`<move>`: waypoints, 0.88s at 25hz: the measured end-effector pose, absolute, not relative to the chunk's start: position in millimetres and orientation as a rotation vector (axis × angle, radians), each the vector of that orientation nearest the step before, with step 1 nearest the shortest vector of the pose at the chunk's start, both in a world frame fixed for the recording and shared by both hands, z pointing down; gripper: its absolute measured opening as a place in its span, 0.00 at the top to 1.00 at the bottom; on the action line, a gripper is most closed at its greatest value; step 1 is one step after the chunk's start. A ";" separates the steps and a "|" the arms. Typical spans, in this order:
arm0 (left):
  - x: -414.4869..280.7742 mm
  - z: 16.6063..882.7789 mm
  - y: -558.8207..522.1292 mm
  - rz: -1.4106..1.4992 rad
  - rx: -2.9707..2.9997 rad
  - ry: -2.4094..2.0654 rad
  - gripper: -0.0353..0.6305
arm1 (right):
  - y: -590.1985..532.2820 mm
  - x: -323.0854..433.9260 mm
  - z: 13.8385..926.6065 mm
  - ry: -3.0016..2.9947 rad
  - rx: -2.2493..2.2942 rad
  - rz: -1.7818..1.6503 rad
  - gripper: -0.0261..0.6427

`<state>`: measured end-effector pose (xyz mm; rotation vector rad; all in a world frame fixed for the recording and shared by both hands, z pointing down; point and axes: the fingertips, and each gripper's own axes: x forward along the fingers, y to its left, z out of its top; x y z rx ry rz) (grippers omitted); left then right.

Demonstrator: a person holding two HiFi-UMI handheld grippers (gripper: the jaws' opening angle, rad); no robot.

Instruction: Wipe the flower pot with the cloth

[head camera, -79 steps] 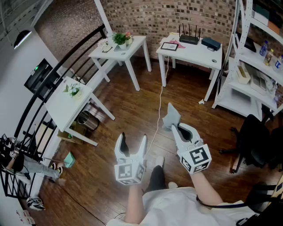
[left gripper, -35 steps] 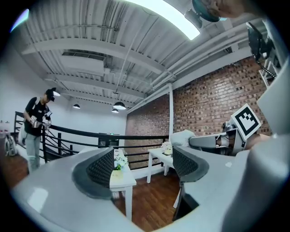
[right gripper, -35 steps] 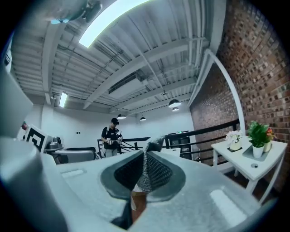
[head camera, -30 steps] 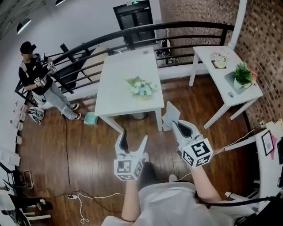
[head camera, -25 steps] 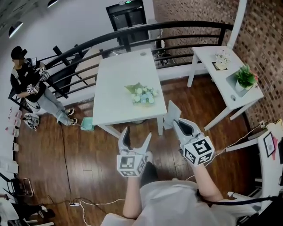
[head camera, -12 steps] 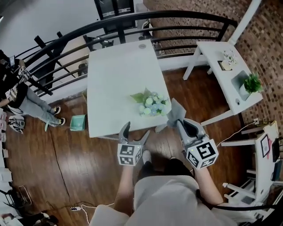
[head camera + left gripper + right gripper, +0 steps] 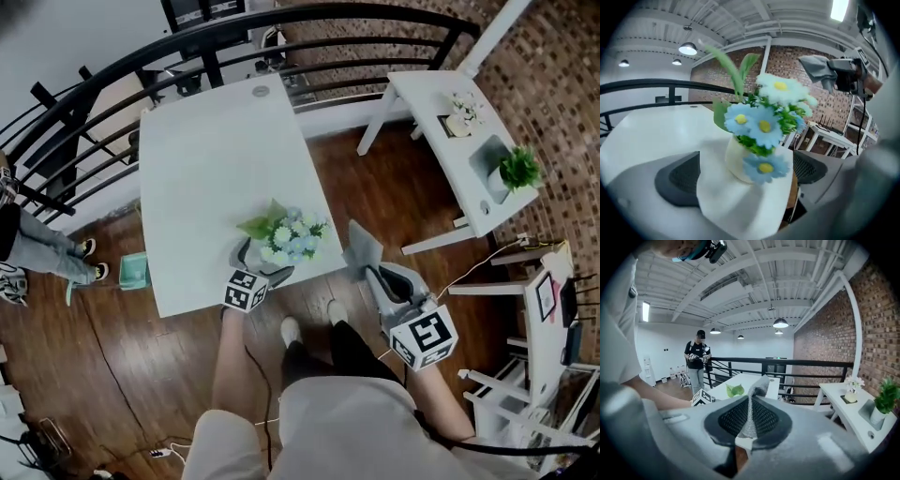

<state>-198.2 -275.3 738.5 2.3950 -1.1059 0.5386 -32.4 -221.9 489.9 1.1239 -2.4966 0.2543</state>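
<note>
Item 1, at 9 o'clock in my head view: a person in jeans stands on the wood floor, well apart from the table. A black railing curves behind, from 9 round to 1 o'clock.

Item 2: table. It is white, and its top is bare except for the pot near its 6 o'clock edge.

Item 3: my left gripper. It sits low over that near edge and points toward 12 o'clock. Its jaws are opening and stand wide apart. The pot is between them, and as far as I can see neither pad presses on it.

Item 4: pot. It is white and stands upright on the table. It holds blue and white flowers, with green leaves leaning toward 10 o'clock.

Item 5: my right gripper. It is at 3 o'clock of the pot, off the table and over the floor, clear of the flowers. Its jaws are clamped on the cloth, which is grey and sticks out past the tips toward 11 o'clock.

Item 6, at 2 o'clock: a white side table stands against the brick wall. It carries a green plant.
</note>
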 end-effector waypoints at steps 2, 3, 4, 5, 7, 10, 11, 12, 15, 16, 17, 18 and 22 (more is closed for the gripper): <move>-191.4 739.8 -296.0 0.499 2.411 -1.069 0.00 | -227.8 -17.7 493.6 -2.467 1.167 0.277 0.95; -186.0 739.3 -302.8 0.492 2.427 -1.039 0.00 | -229.9 -11.2 493.5 -2.453 1.188 0.281 0.95; -180.6 739.4 -307.5 0.497 2.445 -1.006 0.00 | -231.7 -5.4 493.4 -2.439 1.207 0.283 0.95; -176.3 740.7 -310.8 0.513 2.457 -0.977 0.00 | -233.5 -0.1 493.5 -2.428 1.222 0.285 0.95; -169.9 747.2 -313.7 0.566 2.460 -0.934 0.00 | -236.7 10.5 495.0 -2.415 1.251 0.296 0.95; -158.6 752.1 -314.5 0.562 2.439 -0.904 0.18 | -239.4 25.4 497.3 -2.400 1.289 0.311 0.95; -156.3 750.9 -316.0 0.537 2.421 -0.910 0.19 | -239.8 28.3 496.9 -2.399 1.295 0.310 0.95; -155.6 748.7 -317.9 0.505 2.392 -0.917 0.19 | -240.2 30.1 496.0 -2.401 1.297 0.307 0.95; -155.6 739.5 -325.7 0.338 2.246 -0.922 0.20 | -243.2 34.1 493.6 -2.414 1.299 0.300 0.95; -154.8 737.4 -327.7 0.270 2.189 -0.917 0.21 | -245.0 35.1 493.5 -2.420 1.299 0.303 0.95; -154.0 735.6 -328.9 0.203 2.133 -0.911 0.21 | -247.1 35.0 493.6 -2.429 1.296 0.307 0.95; -153.0 733.2 -329.1 0.136 2.080 -0.903 0.21 | -249.2 33.4 493.6 -2.439 1.287 0.309 0.95; -138.1 703.4 -314.0 -0.155 1.888 -0.822 0.22 | -246.6 13.2 499.7 -2.508 1.119 0.318 0.95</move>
